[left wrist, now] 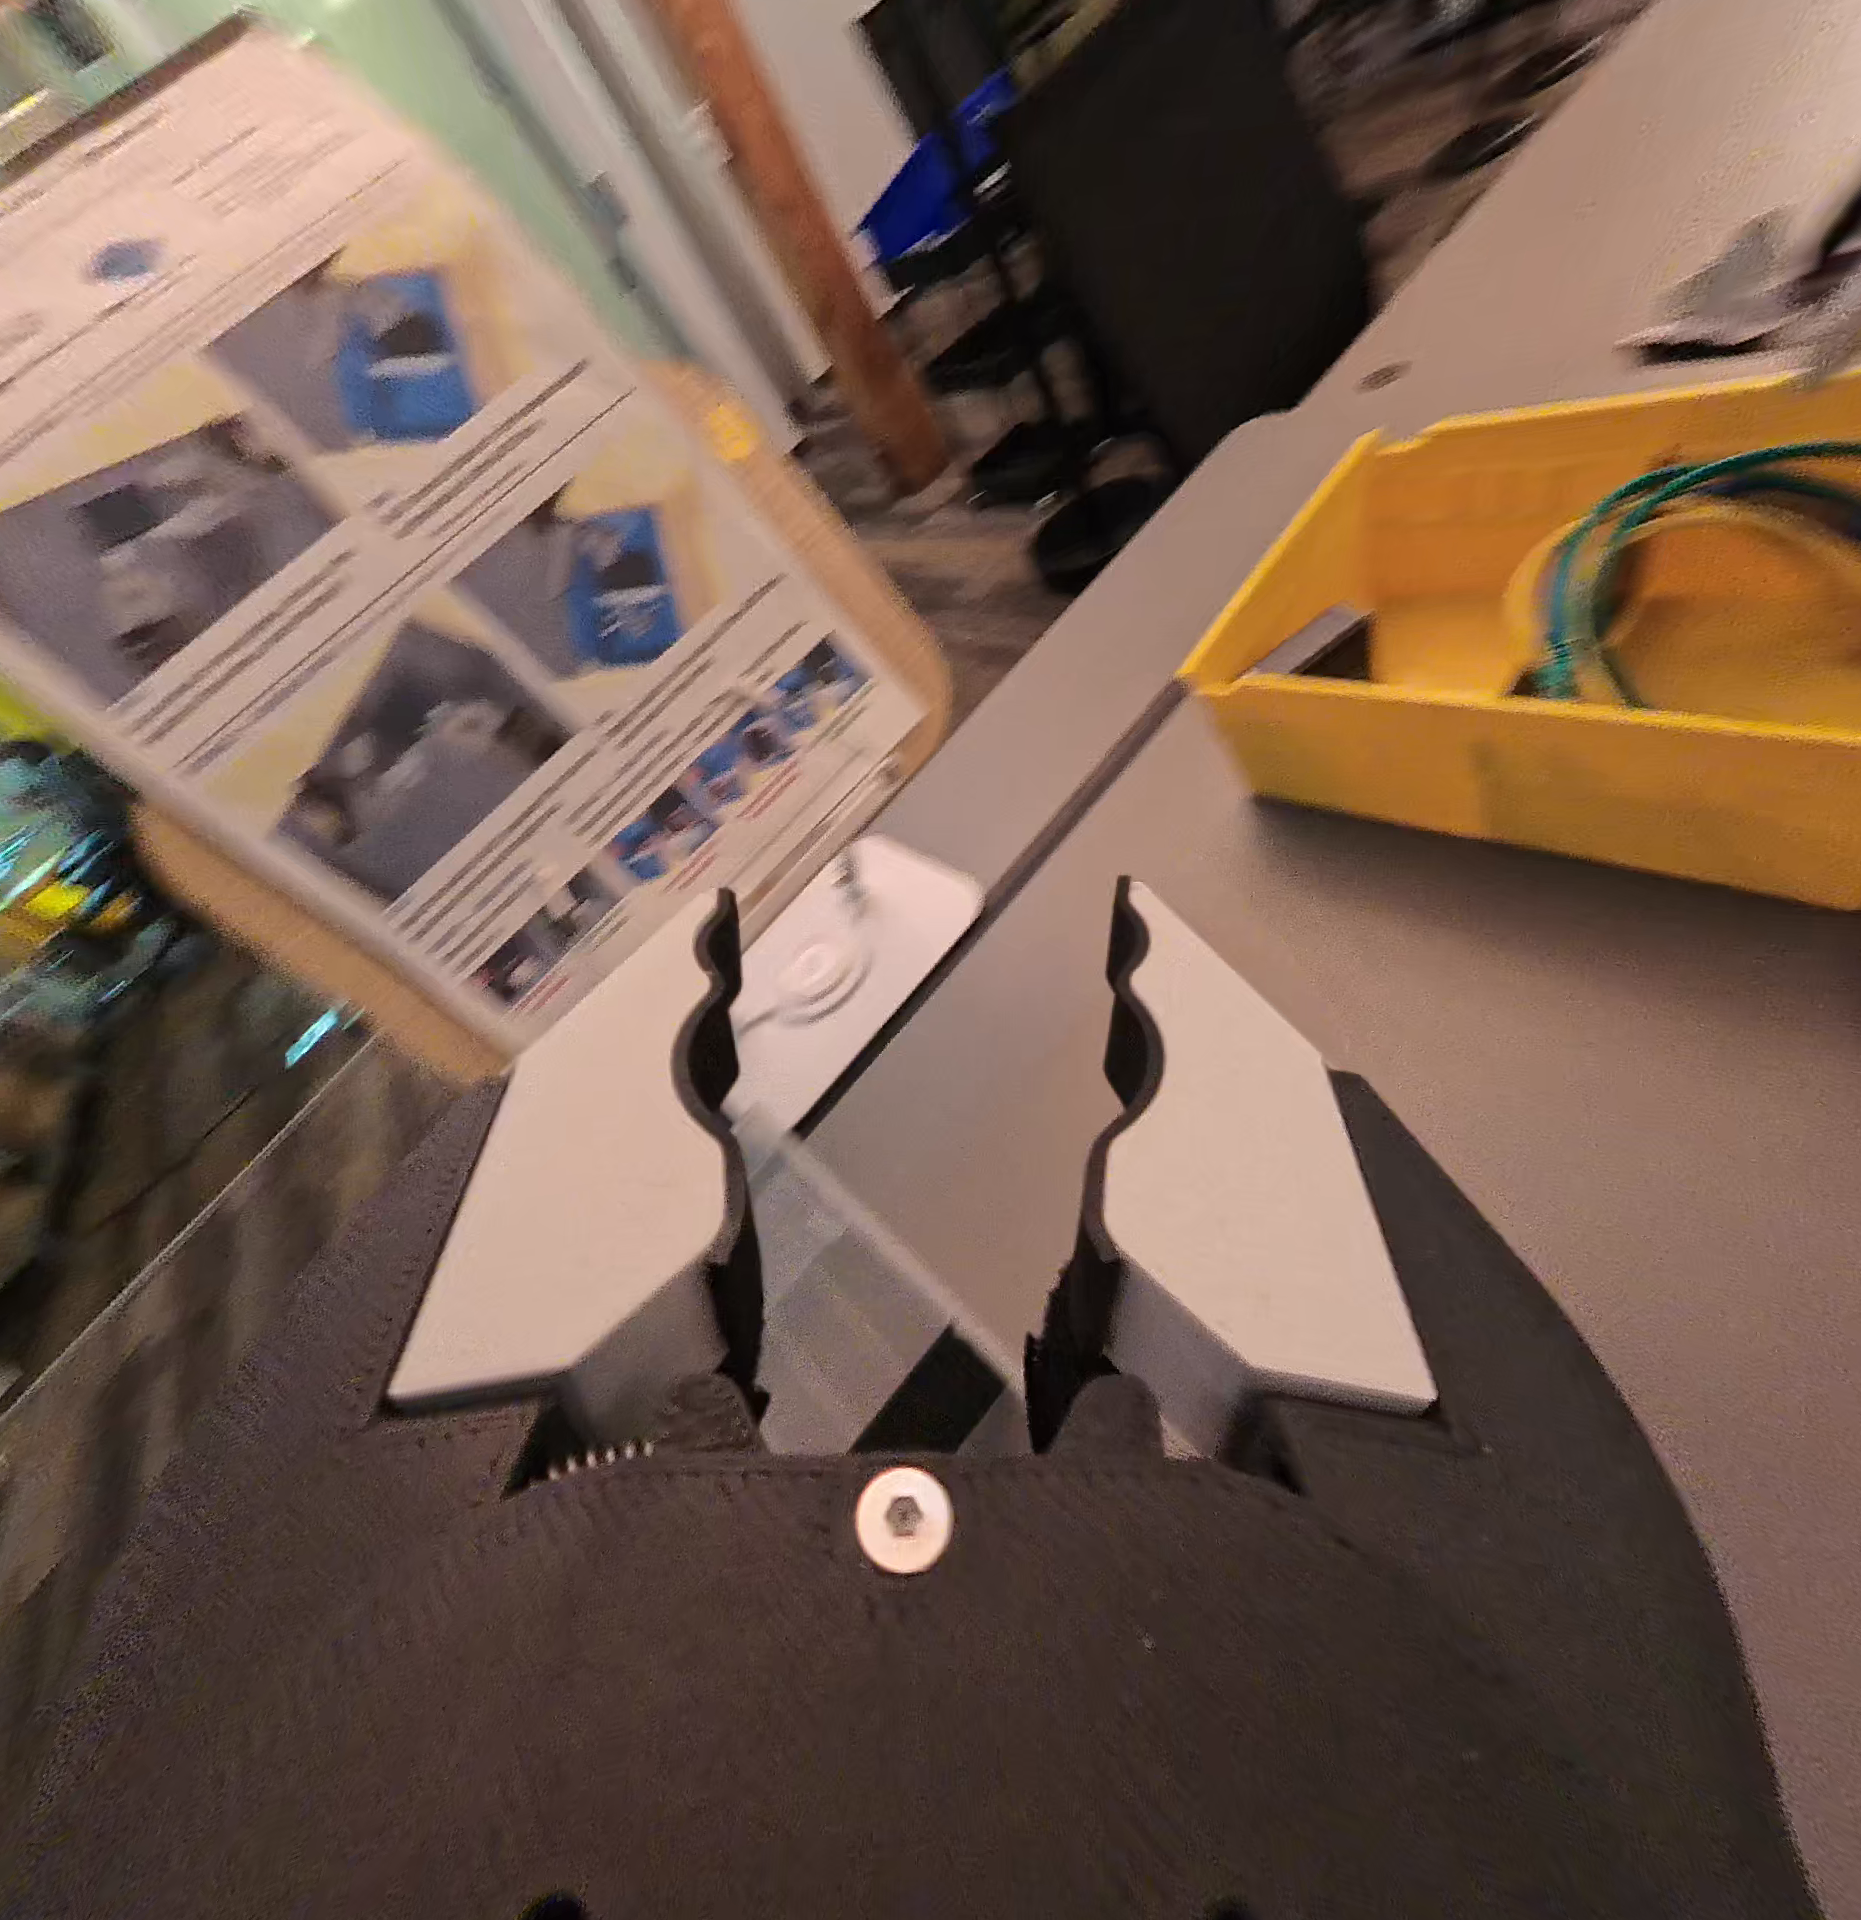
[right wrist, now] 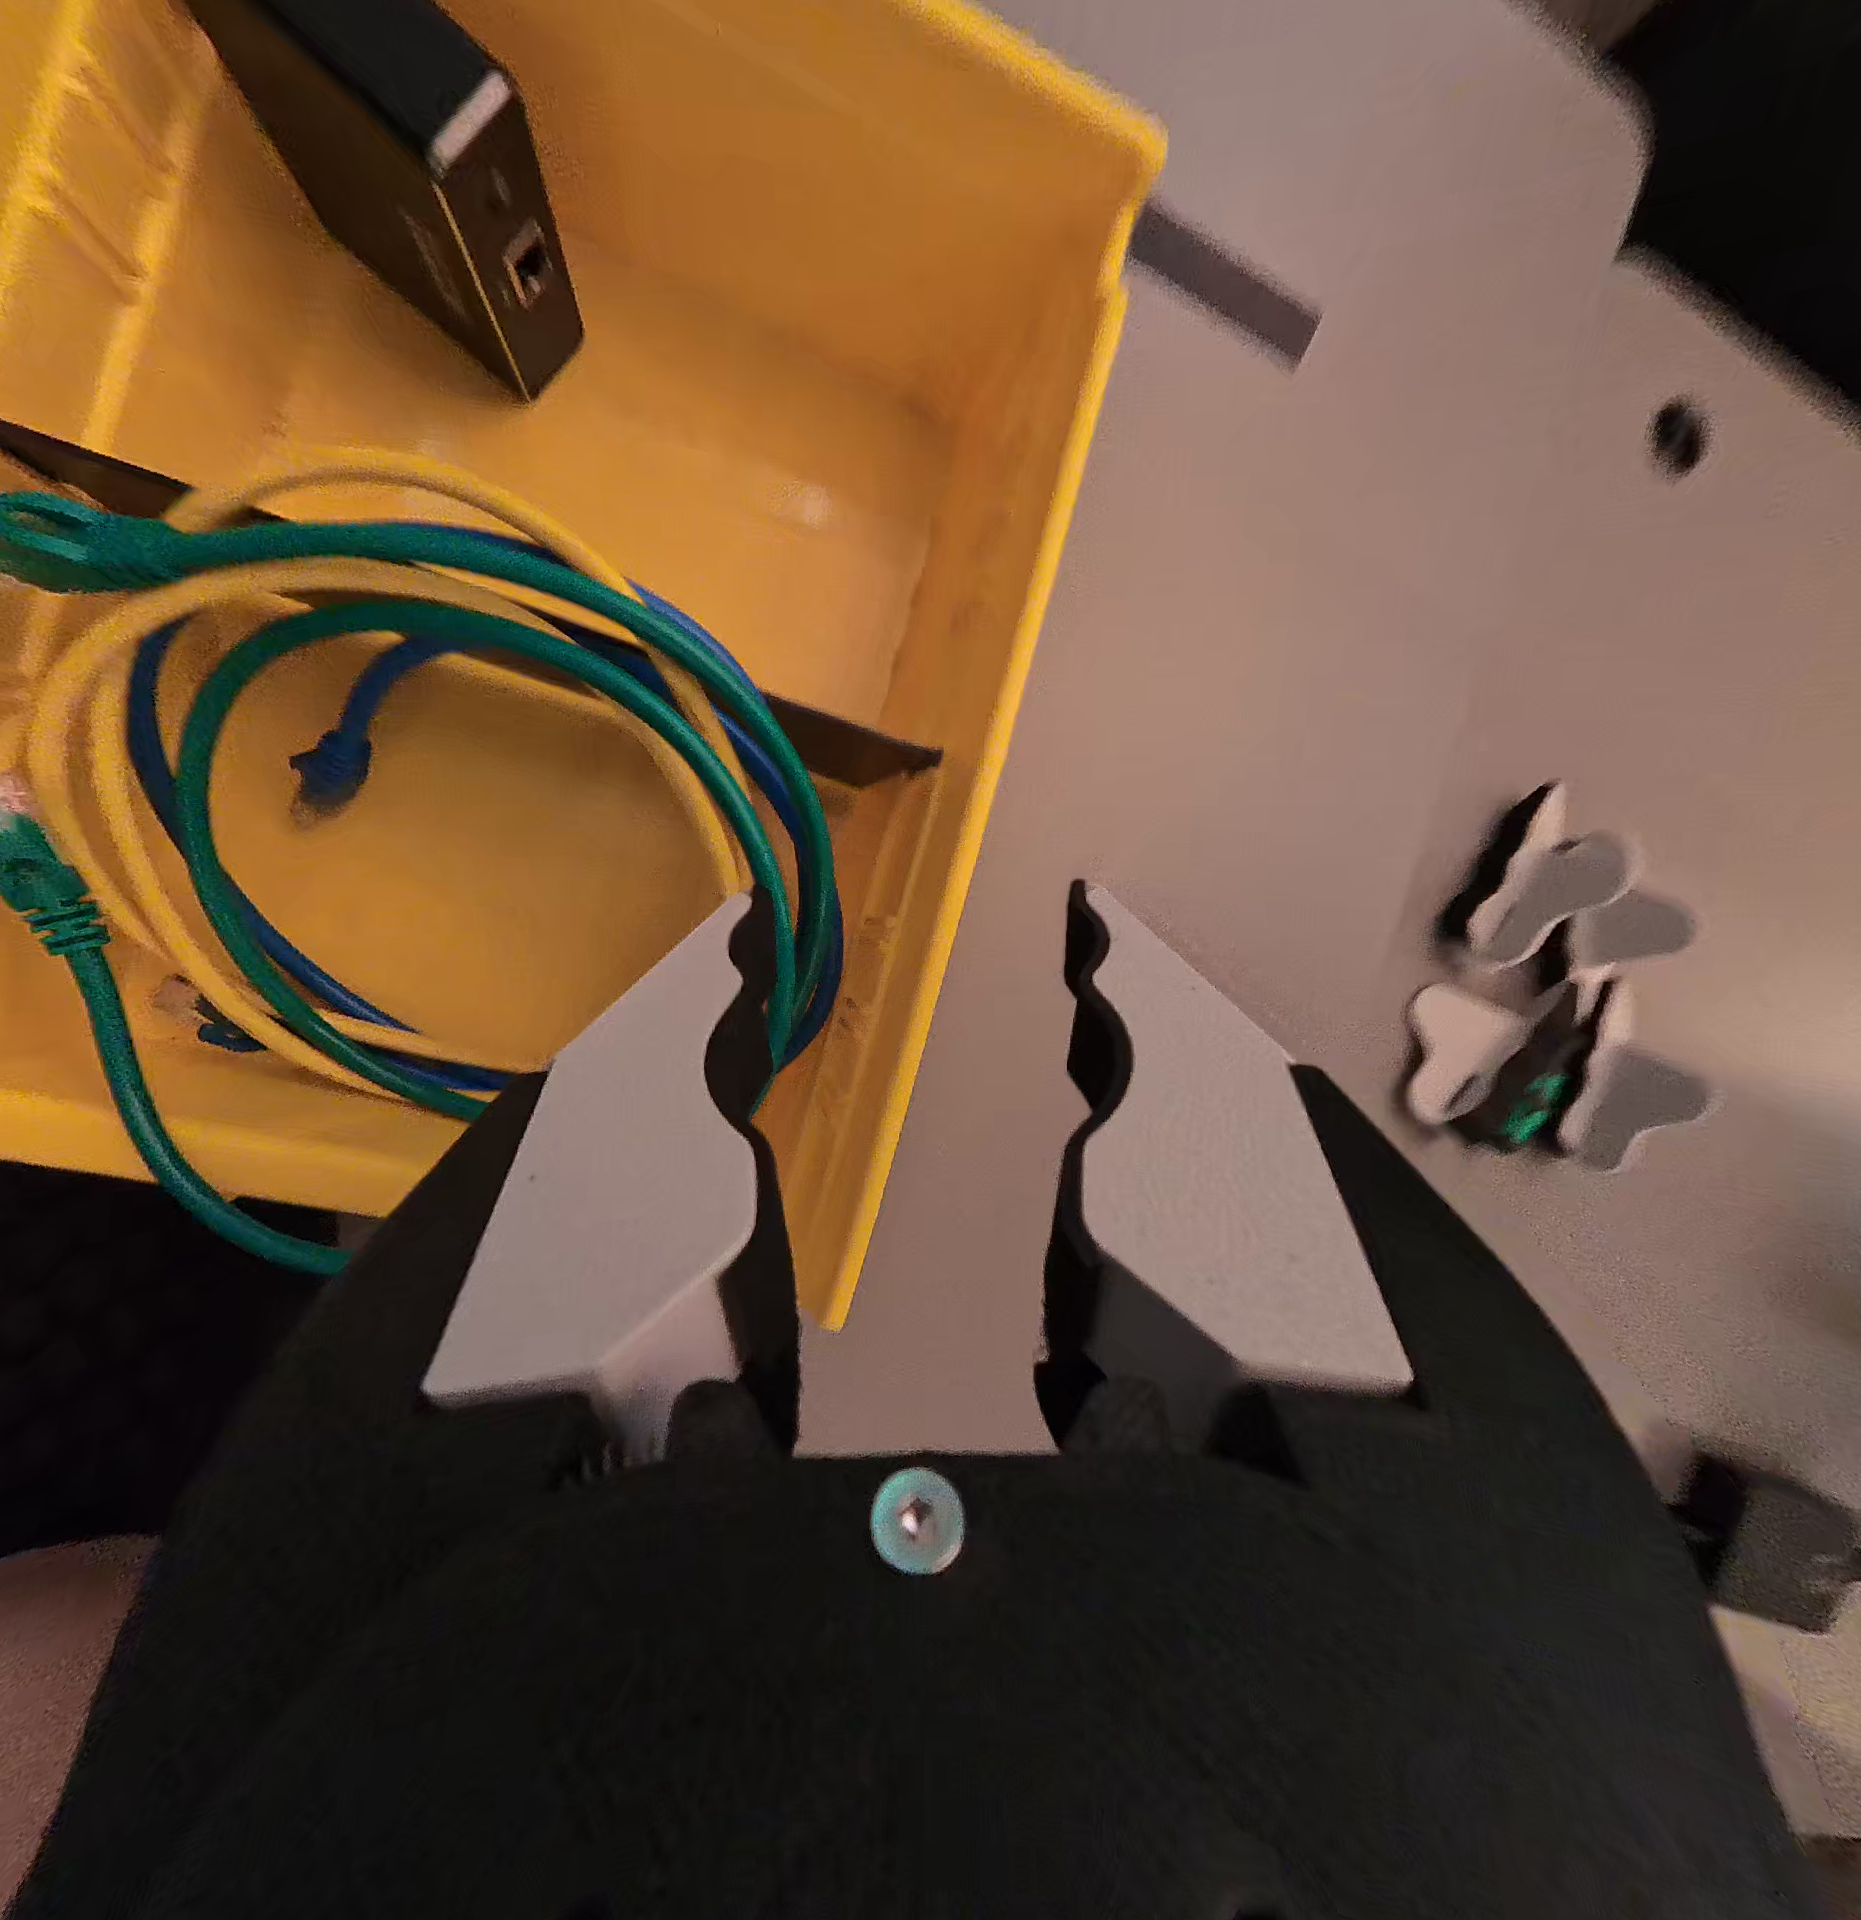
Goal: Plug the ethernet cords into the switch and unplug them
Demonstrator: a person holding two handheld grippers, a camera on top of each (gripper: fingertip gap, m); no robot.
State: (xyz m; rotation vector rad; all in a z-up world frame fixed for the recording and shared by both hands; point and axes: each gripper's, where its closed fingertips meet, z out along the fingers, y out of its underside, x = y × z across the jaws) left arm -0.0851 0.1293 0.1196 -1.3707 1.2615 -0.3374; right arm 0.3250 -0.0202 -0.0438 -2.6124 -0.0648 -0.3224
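Cords (right wrist: 490,790) left of right tool (right wrist: 910,914)

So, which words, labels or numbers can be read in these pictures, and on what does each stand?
Poster board: lines of print beside photos, too blurred to read.
Black switch: faint marking beside its port, too small and blurred to read.
Yellow bin, ethernet cords: no writing visible.
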